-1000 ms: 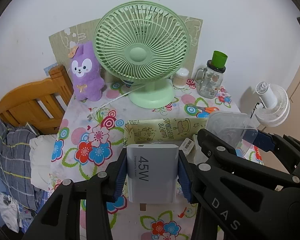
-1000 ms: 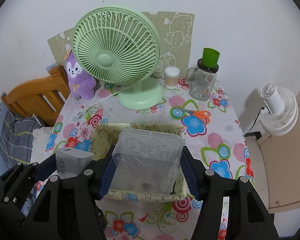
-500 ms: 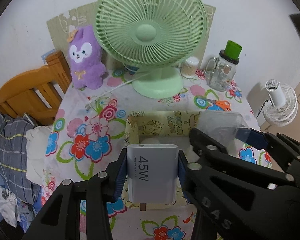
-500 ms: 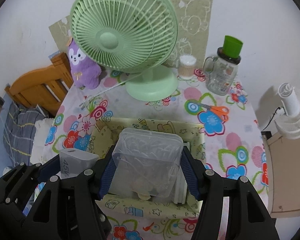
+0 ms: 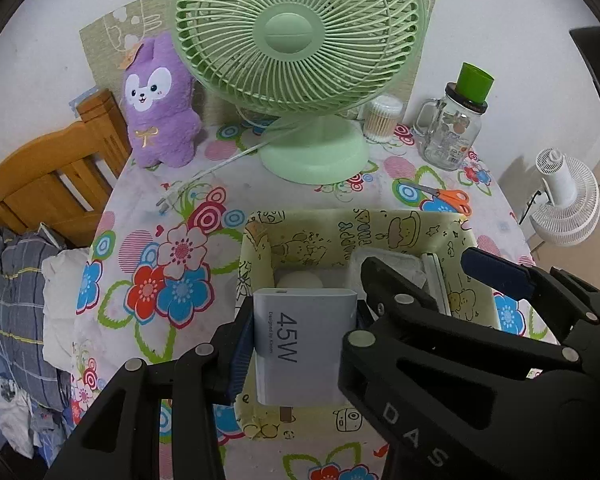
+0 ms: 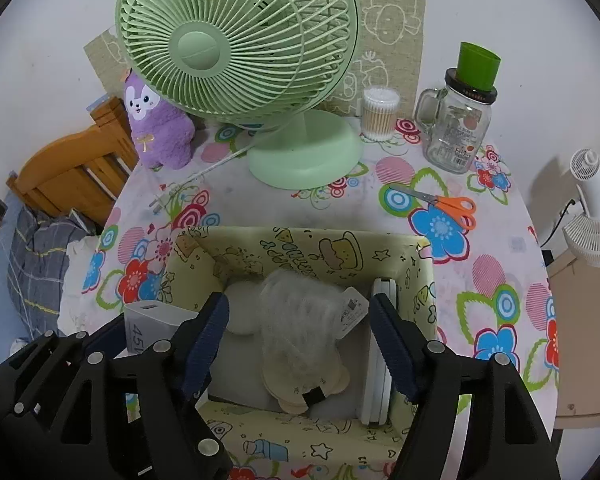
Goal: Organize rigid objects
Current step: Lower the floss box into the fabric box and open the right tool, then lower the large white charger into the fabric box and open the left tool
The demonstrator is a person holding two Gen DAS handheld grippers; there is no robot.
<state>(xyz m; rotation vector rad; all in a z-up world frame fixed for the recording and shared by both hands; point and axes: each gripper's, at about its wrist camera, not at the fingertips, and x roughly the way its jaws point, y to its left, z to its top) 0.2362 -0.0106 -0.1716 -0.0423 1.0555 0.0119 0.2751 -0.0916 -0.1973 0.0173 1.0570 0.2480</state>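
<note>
We hold grey rectangular 45W charger brick (image 5: 305, 346) clamped between left gripper (image 5: 300, 344) fingers, above near-left corner of yellow cartoon-print storage box (image 6: 300, 436). Right gripper (image 6: 300, 344) fingers wide, nothing between them; clear ribbed plastic container (image 6: 300, 320) sits in box just below and between those fingers. Flat white case (image 6: 380, 360) stands inside box beside right finger. Judgement: container stowed, charger left to drop in. Orange-handled scissors (image 6: 448, 204) on table well beyond fingertips, possibly next.
</note>
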